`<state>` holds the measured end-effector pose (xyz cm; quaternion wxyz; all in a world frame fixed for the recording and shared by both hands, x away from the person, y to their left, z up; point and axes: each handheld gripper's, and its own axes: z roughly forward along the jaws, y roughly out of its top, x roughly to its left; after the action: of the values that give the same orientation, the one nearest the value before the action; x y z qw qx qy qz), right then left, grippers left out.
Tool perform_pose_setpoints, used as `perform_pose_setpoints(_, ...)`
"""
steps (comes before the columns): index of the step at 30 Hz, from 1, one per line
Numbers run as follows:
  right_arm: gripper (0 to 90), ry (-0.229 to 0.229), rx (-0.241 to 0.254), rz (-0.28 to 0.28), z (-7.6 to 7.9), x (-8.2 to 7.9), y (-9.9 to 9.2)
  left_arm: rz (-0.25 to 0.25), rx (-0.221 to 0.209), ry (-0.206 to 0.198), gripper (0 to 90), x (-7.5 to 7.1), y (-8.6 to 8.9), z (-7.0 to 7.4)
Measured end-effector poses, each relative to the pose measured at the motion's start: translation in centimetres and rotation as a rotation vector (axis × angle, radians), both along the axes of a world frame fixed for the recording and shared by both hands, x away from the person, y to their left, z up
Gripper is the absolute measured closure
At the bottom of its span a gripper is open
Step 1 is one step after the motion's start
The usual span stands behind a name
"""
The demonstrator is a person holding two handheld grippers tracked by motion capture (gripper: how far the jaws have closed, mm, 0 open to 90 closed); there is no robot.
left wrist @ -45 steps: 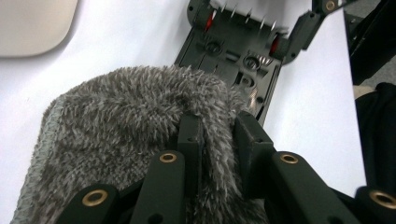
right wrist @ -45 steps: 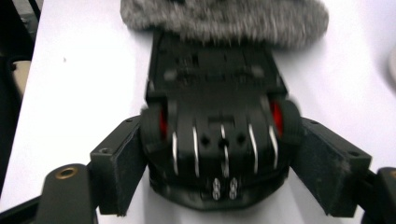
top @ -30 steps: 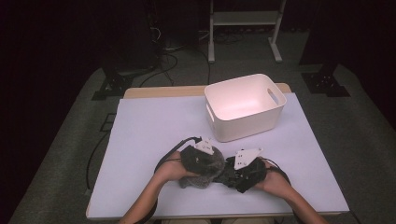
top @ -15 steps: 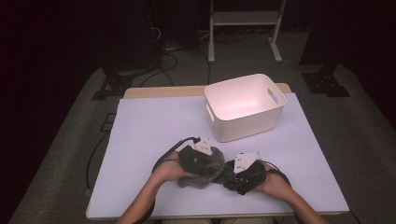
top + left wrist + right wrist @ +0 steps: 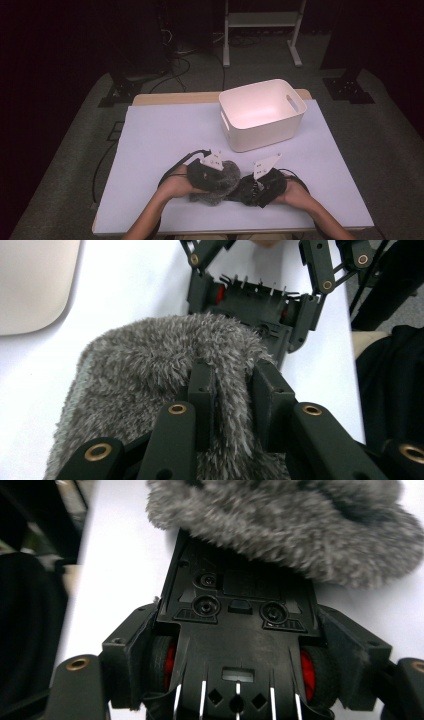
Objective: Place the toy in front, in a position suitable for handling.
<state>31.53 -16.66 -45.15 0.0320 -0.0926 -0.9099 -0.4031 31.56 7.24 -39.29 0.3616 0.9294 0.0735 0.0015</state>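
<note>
Two claws work close together at the near edge of the counter (image 5: 160, 135), and from the high view the left claw (image 5: 220, 172) sits on a grey furry cover (image 5: 222, 182) while the right claw (image 5: 255, 187) holds a black toy car (image 5: 245, 190) just beside it, with the white bin (image 5: 262, 117) standing apart toward the far side

Over to the left gripper view: the left claw (image 5: 235, 390) has its jaws pressed nearly together, pinching a fold of the furry cover (image 5: 150, 370). That pile looks soft, light and floppy, so a pinch on a gathered ridge like this one seems the sound hold. Beyond it the toy car (image 5: 255, 305) shows red wheels, detail the high view blurs into one dark mass

Now the right gripper view: the right claw (image 5: 240, 680) stands wide, its jaws having just eased inward, clamped across the toy car (image 5: 240, 610) at the wheels. Its underside is rigid, slick plastic, likely light; gripping across the flanks suits it. The furry cover (image 5: 285, 525) lies across its far end, touching
</note>
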Motion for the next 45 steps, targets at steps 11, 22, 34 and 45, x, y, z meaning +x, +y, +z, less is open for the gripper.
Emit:
perform_pose_setpoints(11,22.2,-0.115,-0.032,0.005,0.2,-2.5,0.1,-0.04,0.071,0.013,72.7,-1.1,-1.1,-1.4)
perform_pose_setpoints(22,20.2,-0.222,0.002,-0.04,1.0,-4.0,-0.7,-0.039,0.069,0.021,72.3,-1.0,-0.9,-1.6)
perform_pose_setpoints(34,21.4,-0.173,-0.051,-0.027,0.0,-3.7,0.1,-0.04,0.038,0.011,72.3,-1.0,-0.8,-0.9)
perform_pose_setpoints(45,21.9,0.124,0.037,-0.087,-0.3,-0.3,-0.7,-0.06,0.014,-0.031,72.4,-2.1,-0.2,0.8)
